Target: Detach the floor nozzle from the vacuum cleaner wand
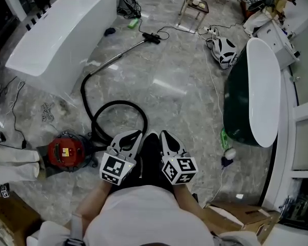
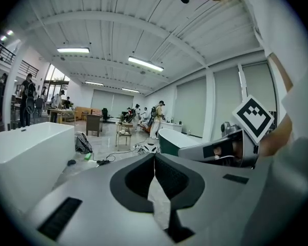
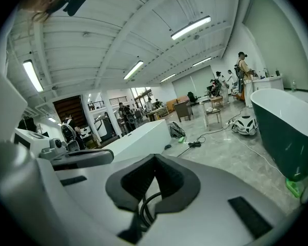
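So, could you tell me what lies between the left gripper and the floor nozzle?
The head view shows the looped black hose, then bare floor, between the left gripper and the floor nozzle.

Polished grey stone floor [image 1: 169, 86], glossy with glare. White tub [image 1: 61, 29] at eleven o'clock: smooth, shiny. The wand [image 1: 118, 58] near twelve looks like bright metal; its hose [image 1: 86, 94] is matt black. My left gripper [image 1: 136, 134] and right gripper [image 1: 164, 134] are matt grey plastic.

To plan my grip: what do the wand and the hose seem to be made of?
Wand: probably metal, smooth; it is silver-grey and straight. Hose: likely flexible black plastic or rubber, matte; it lies in a loop.
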{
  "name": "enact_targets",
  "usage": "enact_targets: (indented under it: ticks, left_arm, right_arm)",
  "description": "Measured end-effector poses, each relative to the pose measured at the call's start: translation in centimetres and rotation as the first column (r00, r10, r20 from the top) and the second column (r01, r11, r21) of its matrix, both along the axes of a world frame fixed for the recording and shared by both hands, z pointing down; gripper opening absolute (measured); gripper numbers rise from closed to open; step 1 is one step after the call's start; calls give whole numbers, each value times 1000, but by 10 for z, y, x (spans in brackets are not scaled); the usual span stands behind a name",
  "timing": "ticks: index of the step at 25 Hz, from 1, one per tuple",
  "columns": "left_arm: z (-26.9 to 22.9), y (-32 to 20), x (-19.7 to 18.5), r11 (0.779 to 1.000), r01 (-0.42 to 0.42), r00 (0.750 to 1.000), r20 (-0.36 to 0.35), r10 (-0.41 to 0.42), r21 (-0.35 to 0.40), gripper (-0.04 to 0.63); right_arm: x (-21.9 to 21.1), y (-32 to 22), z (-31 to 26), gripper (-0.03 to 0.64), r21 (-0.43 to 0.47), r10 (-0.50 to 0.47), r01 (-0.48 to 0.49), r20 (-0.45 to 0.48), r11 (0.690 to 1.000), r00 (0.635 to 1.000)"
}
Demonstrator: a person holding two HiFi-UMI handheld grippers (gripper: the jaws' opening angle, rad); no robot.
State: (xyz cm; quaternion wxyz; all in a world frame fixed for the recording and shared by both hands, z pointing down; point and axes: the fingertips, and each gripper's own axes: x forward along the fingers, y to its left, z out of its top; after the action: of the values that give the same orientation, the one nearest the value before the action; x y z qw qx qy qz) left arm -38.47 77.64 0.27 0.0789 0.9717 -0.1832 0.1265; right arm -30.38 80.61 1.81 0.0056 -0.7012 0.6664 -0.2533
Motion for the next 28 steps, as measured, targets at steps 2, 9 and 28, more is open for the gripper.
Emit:
enact_targets:
  ticks: [2, 9, 28]
  left_arm:
    - [0, -6, 5, 1000, 3, 1000, 0, -3, -2, 11]
    - [13, -50, 28, 1000, 24, 1000, 15, -23, -14, 11]
    - [16, -269, 173, 992, 127, 992, 16, -127, -25, 11]
  right_arm:
    - [4, -5, 2, 14, -6, -3, 3, 2, 1000, 1000]
    - [29, -54, 16, 14, -17, -28, 28, 16, 999, 999]
    - [188, -281, 6, 14, 28, -137, 137, 3, 990, 991]
